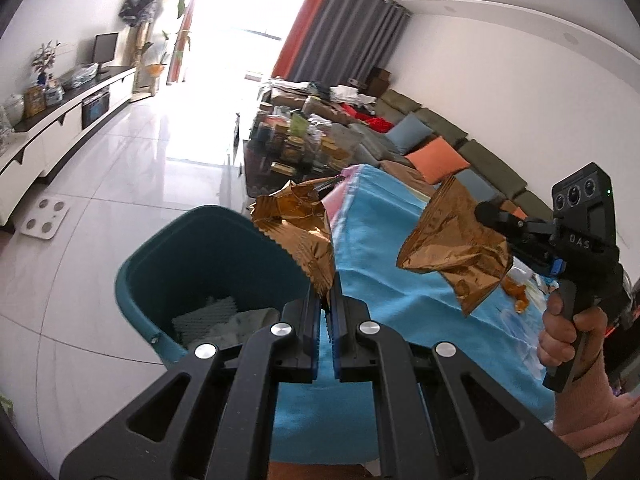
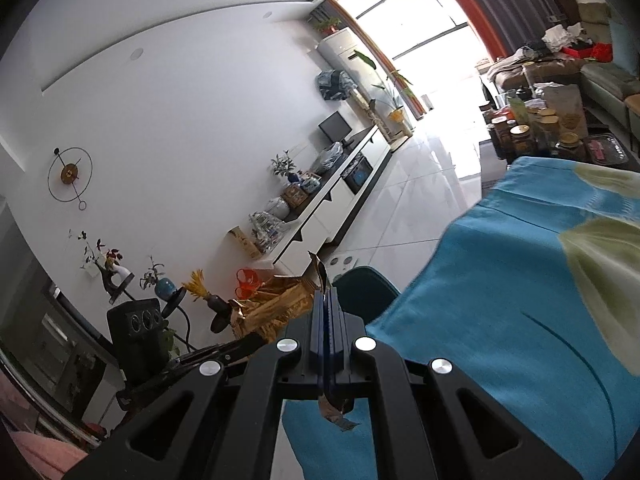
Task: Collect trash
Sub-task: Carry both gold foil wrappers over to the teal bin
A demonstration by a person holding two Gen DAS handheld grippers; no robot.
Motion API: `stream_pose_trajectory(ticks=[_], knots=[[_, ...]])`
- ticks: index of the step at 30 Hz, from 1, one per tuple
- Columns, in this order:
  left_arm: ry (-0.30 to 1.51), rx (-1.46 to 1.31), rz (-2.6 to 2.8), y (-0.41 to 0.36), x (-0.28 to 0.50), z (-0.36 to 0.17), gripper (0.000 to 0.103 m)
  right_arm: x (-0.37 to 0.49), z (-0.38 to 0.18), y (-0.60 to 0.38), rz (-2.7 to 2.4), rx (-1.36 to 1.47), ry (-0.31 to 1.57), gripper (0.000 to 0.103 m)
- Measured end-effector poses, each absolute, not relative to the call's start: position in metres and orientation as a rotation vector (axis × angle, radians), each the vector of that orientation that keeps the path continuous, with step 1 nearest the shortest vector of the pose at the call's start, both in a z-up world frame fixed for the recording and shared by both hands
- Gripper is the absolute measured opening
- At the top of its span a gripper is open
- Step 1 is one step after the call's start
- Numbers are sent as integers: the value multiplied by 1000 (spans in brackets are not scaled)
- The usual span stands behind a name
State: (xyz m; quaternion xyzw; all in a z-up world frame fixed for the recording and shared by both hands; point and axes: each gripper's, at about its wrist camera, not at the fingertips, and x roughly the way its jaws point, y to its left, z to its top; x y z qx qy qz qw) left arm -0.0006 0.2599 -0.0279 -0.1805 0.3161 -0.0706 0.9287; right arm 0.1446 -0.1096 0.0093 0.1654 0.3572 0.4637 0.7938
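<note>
Both grippers are clamped on gold wrappers — the bin lies down and to the left of them.

Left gripper [image 1: 329, 300] has its jaws nearly closed on the bottom corner of a crumpled gold wrapper [image 1: 298, 234], which stands up from the fingertips with its long axis roughly vertical, overhanging the right rim of the teal trash bin [image 1: 160, 264]. Right gripper [image 1: 486, 214] pinches a second gold wrapper [image 1: 454, 240] by its upper edge, so that it hangs over the blue tablecloth [image 1: 384, 288], well apart from the bin — in the right wrist view its fingers [image 2: 320, 316] are pressed shut on the foil. My judgement: the left hand is nearer and needs only a small shift left before letting go; the right must cross the table edge first.
</note>
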Motion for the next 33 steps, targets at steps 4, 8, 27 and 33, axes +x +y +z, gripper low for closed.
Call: stream_pose_trajectory(ticks=[4,8,27,33], knots=[[662,-385,-108,273,3,-35,5,152,10,-92,1019,346,775,1],[676,-392,-84,281,7,-43,5,161,8,-72,1037,333,794,1],[754,-423,-16,302,29,-80,5,191,-24,3,1052,326,902,1],[782,-421,1,305,41,-91,5,196,-40,20,1028,307,953,1]])
